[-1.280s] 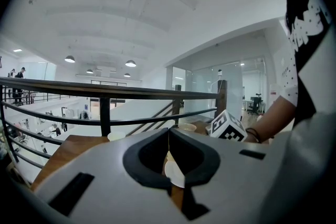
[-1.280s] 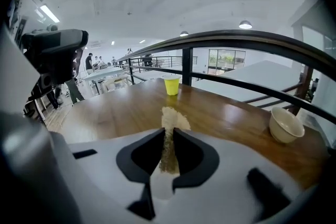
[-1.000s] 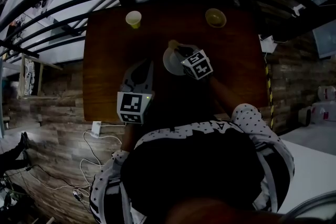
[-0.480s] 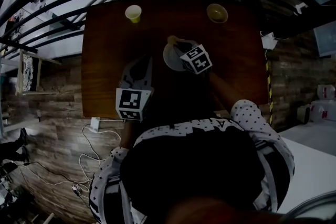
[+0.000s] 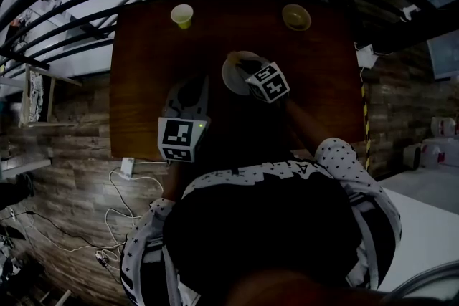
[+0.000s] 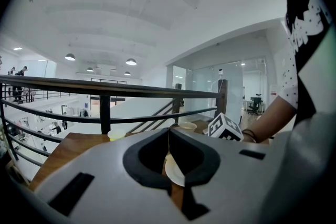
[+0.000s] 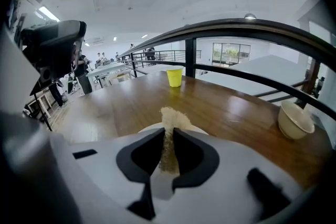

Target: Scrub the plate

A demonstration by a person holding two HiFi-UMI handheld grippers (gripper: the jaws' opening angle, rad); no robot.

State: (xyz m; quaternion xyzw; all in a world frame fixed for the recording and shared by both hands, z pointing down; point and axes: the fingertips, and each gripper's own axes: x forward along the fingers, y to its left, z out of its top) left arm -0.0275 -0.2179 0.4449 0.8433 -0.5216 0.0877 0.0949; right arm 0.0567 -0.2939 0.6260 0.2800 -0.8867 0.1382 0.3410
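Plate [image 5: 231, 79]: white, shallow, lying flat mid-table [image 5: 143, 68]. Probably stiff, light and slick, so apt to slide under rubbing; best steadied at the rim. Right gripper [image 7: 169, 136]: clamped on a tan scrubber [image 7: 168, 118], soft and fibrous, over the plate. Left gripper [image 6: 169, 136]: jaws together, empty, left of the plate.

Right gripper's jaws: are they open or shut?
Shut on a tan scrubber: both jaws press its sides, over the white plate.
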